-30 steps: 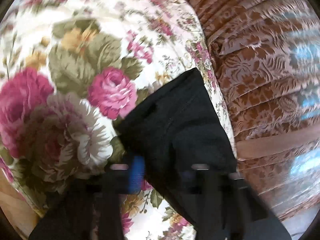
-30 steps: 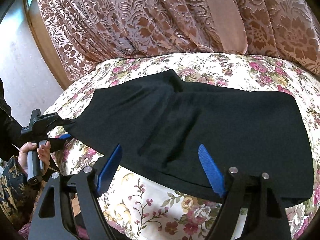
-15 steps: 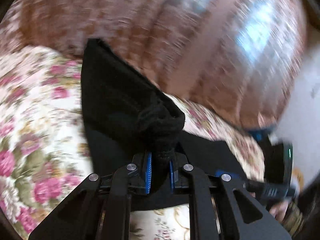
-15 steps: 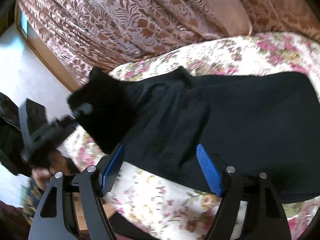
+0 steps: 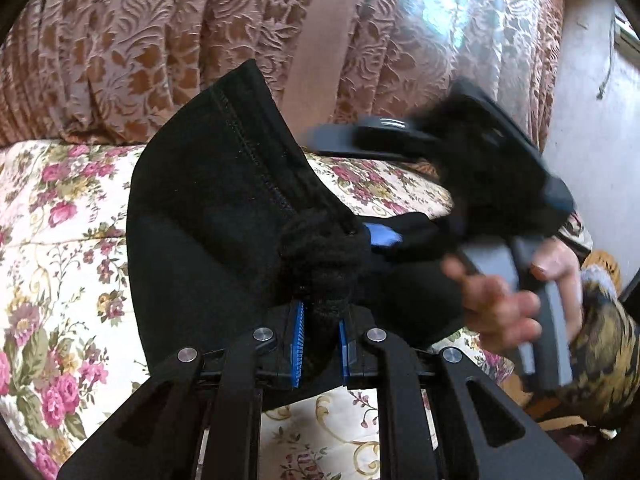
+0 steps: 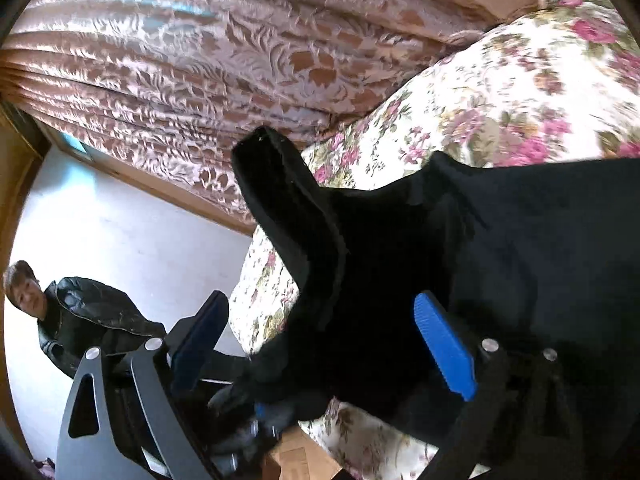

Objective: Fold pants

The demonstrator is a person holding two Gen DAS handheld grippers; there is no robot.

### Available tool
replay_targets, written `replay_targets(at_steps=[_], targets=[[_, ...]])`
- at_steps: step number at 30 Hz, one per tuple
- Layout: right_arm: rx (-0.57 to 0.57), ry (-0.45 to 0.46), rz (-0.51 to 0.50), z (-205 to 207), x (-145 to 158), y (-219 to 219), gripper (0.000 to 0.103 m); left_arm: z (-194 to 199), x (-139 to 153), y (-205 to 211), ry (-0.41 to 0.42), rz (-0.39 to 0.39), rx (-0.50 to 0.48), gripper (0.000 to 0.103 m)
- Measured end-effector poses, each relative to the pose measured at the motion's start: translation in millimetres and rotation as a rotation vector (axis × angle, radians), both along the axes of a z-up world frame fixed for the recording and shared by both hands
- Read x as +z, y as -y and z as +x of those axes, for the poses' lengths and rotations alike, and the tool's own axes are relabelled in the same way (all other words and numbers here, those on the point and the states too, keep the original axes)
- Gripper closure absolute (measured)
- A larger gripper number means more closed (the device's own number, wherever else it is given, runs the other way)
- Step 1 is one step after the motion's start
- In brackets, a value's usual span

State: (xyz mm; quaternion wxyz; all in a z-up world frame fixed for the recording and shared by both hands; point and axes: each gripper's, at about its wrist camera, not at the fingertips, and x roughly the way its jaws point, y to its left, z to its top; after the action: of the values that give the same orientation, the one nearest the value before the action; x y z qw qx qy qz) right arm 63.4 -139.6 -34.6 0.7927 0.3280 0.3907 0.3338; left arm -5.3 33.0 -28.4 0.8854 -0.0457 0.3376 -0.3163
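Your left gripper (image 5: 320, 334) is pinched narrow on a bunched wad of the black pants (image 5: 208, 248), its blue pads (image 5: 297, 346) pressing the fabric from both sides. From that wad the cloth rises as a raised flap with a stitched seam running up toward the curtain (image 5: 140, 52), while the rest of the garment spreads down over the floral bed (image 5: 52, 240). The lifted corner stands clear of the bed against the curtain; the lower part lies on the bed.

To the right of the pants in the left wrist view, your right hand (image 5: 508, 300) grips the grey handle of the right gripper (image 6: 320, 344), which is blurred there and crosses just above the far edge of the cloth. A patterned sleeve (image 5: 600, 344) covers your wrist.

From the right wrist view, your right gripper stands wide, one blue pad (image 6: 444, 346) to the right and a dark one to the left, with nothing clamped between them. The pants fill the space beyond and between the fingers: a folded strip of cloth stands up in front of the curtain, and the broad main panel lies on the bed to the right of it. Left of the pants, by the white wall (image 6: 120, 240), a person in a dark jacket (image 6: 72, 316) shows. Below the pants a patch of wooden floor (image 6: 304, 460) shows.
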Motion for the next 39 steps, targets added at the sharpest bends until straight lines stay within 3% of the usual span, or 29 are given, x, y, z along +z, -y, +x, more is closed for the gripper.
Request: replay_targets(at_steps=[1, 2, 3, 4, 5, 6, 9, 12, 13, 16, 19, 22, 26, 32, 39], targets=[[0.009, 0.001, -0.039, 4.2, 0.4, -6.1, 0.042, -0.6, 0.8, 2.1, 0.005, 0.008, -0.005, 0.091], [0.033, 0.000, -0.107, 9.9, 1.2, -16.5, 0.075, -1.0, 2.4, 4.6, 0.012, 0.020, -0.010, 0.091], [0.035, -0.001, -0.157, 13.1, 2.3, -21.9, 0.087, -1.7, 4.5, 6.3, 0.026, 0.037, -0.011, 0.091], [0.040, 0.008, -0.192, 14.4, 4.1, -26.0, 0.089, -2.7, 6.7, 6.2, 0.039, 0.052, -0.006, 0.090], [0.052, 0.027, -0.208, 13.8, 8.4, -28.5, 0.090, -3.2, 9.1, 3.6, 0.040, 0.048, -0.011, 0.090], [0.066, 0.054, -0.213, 10.2, 16.5, -29.3, 0.090, -3.1, 14.2, -6.1, 0.023, -0.009, -0.028, 0.084], [0.068, 0.114, -0.218, -2.6, 32.7, -22.9, 0.091, -3.3, 28.1, -45.3, -0.055, -0.263, -0.088, 0.067], [0.053, 0.156, -0.203, -12.9, 49.5, -9.7, 0.091, -3.8, 35.9, -88.3, -0.071, -0.453, -0.060, 0.064], [0.047, 0.165, -0.193, -15.7, 55.1, -4.0, 0.091, -2.2, 35.8, -97.5, -0.072, -0.466, -0.029, 0.064], [0.028, 0.191, -0.187, -26.7, 68.0, 9.0, 0.091, 8.2, 29.7, -111.4, -0.087, -0.399, 0.083, 0.064], [-0.005, 0.214, -0.184, -42.7, 78.2, 33.3, 0.091, 23.0, 17.4, -104.9, -0.122, -0.336, 0.130, 0.064], [-0.037, 0.223, -0.184, -55.5, 82.0, 59.2, 0.091, 36.6, 2.9, -86.8, -0.167, -0.304, 0.128, 0.064], [-0.087, 0.220, -0.213, -68.7, 78.1, 97.8, 0.091, 50.9, -11.4, -46.0, -0.214, -0.267, 0.054, 0.064], [-0.174, 0.100, -0.255, -69.7, 31.3, 161.7, 0.091, 53.7, -29.8, 14.3, -0.273, -0.186, -0.097, 0.064], [-0.272, -0.070, -0.200, -67.1, -44.1, 219.5, 0.088, 41.4, -37.3, 52.5, -0.277, -0.129, -0.202, 0.064]])
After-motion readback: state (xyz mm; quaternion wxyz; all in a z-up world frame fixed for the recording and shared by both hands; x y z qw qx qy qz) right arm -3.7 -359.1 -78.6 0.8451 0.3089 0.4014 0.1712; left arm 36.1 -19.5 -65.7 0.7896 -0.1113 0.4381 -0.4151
